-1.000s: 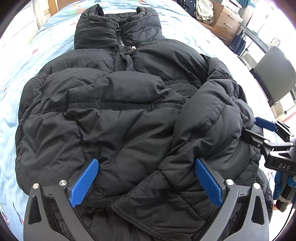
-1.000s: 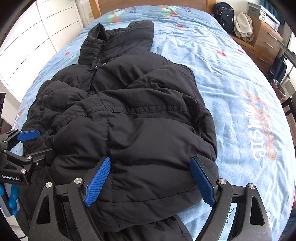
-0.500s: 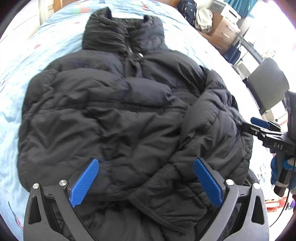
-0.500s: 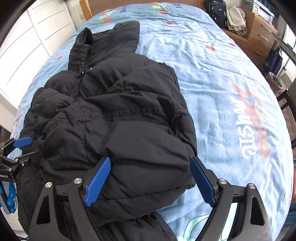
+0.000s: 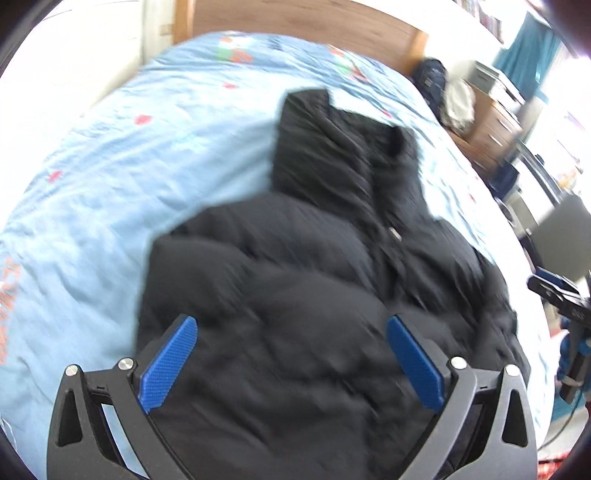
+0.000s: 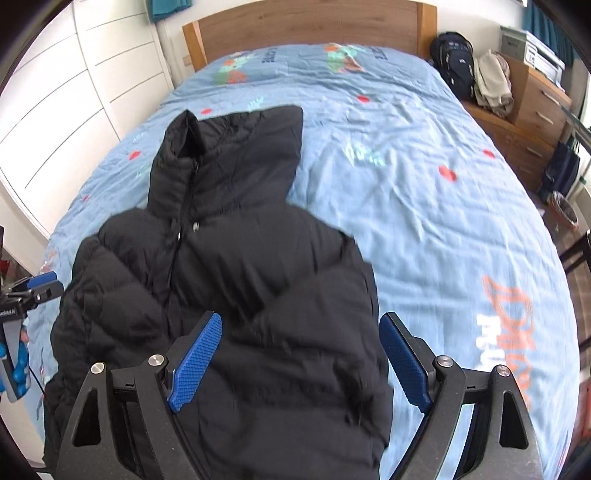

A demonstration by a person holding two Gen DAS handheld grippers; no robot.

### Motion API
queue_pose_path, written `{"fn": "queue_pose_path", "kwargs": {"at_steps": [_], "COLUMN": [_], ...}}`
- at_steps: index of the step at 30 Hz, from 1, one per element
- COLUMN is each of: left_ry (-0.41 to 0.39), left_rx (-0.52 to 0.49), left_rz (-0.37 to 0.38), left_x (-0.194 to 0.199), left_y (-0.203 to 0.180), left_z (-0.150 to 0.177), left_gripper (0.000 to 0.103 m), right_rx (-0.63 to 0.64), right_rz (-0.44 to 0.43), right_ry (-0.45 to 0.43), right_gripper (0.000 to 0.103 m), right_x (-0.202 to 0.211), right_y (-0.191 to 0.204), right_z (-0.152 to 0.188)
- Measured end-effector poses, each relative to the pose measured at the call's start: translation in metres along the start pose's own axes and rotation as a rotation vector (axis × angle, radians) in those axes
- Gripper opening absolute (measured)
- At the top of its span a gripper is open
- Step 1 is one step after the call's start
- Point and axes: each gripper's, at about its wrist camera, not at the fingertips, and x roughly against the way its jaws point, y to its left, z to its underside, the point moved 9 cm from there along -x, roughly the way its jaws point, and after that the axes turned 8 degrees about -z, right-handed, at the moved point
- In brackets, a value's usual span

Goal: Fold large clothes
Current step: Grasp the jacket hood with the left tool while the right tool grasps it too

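A black puffer jacket (image 5: 314,295) lies front up on the blue bedsheet (image 5: 110,192), collar toward the headboard, both sleeves folded in over the body. It also shows in the right wrist view (image 6: 240,277). My left gripper (image 5: 291,362) is open and empty, above the jacket's lower part. My right gripper (image 6: 301,362) is open and empty, above the folded right sleeve near the hem. Each gripper shows at the edge of the other's view, the right one (image 5: 554,291) and the left one (image 6: 33,291). The left wrist view is blurred.
A wooden headboard (image 6: 306,29) stands at the far end. A black backpack (image 6: 454,62), a wooden dresser (image 6: 532,99) with clothes on it and a chair (image 5: 565,229) stand to the bed's right. White wardrobe doors (image 6: 66,92) are at the left.
Both grippers have pulled back and risen from the jacket, staying open. The views now take in the headboard and more of the bed. The jacket lies as before.
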Motion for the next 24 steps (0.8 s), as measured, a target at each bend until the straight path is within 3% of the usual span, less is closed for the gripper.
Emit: {"fn": "queue_pose_path", "kwargs": {"at_steps": [6, 12, 17, 20, 24], "left_ry": [-0.042, -0.05, 0.012, 0.026, 0.05], "left_rx": [0.108, 0.126, 0.214, 0.251, 0.296], "left_rz": [-0.023, 0.096, 0.262, 0.241, 0.231], "left_x": [-0.022, -0.078, -0.146, -0.183, -0.217], "left_y": [0.035, 0.024, 0.003, -0.003, -0.009], "left_z": [-0.046, -0.121, -0.188, -0.216, -0.229], "left_gripper": [0.103, 0.103, 0.103, 0.103, 0.103], "right_rx": [0.014, 0.013, -0.128, -0.208, -0.27], "right_rz": [-0.02, -0.1, -0.253, -0.312, -0.31], "right_ry": [-0.049, -0.117, -0.138, -0.149, -0.169], "right_gripper": [0.086, 0.088, 0.088, 0.088, 0.088], "right_x": [-0.017, -0.055, -0.11, -0.143, -0.177], "right_y": [-0.002, 0.003, -0.001, -0.003, -0.003], "right_z": [-0.043, -0.109, -0.168, -0.197, -0.225]}}
